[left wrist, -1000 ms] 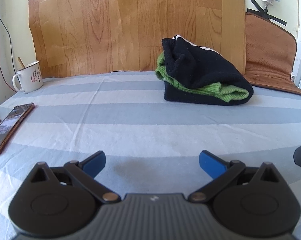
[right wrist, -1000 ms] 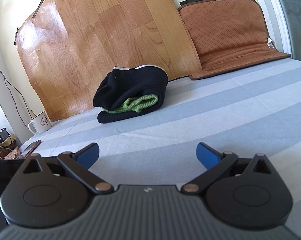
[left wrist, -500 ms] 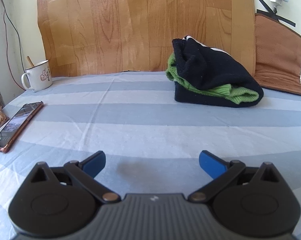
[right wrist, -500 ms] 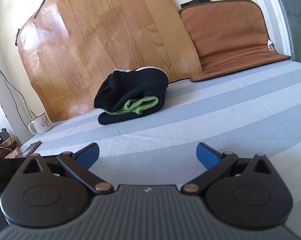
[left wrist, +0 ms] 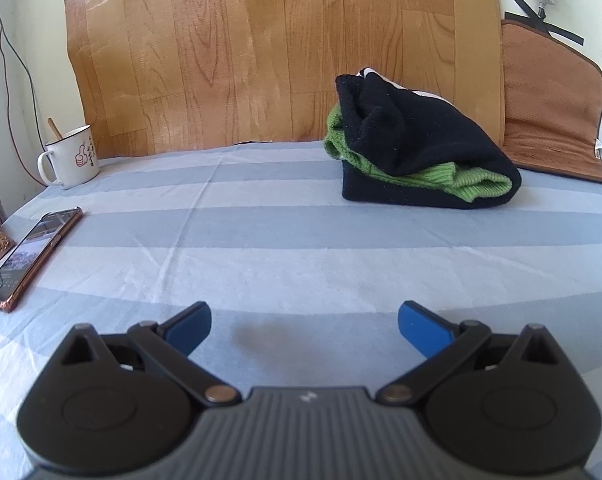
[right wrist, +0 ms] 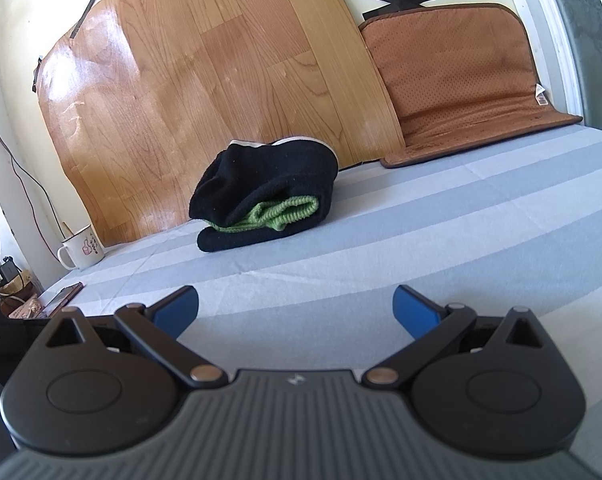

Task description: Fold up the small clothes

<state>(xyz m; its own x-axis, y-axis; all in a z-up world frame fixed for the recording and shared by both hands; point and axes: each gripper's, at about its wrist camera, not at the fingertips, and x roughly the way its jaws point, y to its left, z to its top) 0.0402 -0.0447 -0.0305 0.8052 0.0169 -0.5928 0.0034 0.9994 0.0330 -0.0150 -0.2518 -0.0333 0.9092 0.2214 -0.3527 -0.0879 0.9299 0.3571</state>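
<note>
A folded black garment with a green knit piece tucked inside (left wrist: 413, 160) lies on the striped blue-grey sheet (left wrist: 285, 240) near the back wall; it also shows in the right wrist view (right wrist: 269, 196). My left gripper (left wrist: 303, 326) is open and empty, low over the sheet, well in front of the garment. My right gripper (right wrist: 295, 308) is open and empty, also well short of the garment.
A white mug (left wrist: 71, 158) with a spoon stands at the back left. A phone (left wrist: 29, 256) lies at the left edge. A brown mat (left wrist: 557, 120) leans on the wall at the right. A wood-pattern sheet (left wrist: 261, 52) covers the back wall.
The left wrist view has swung left, so the garment, mug and phone sit further right in it. The right gripper has barely moved. Both grippers stay open.
</note>
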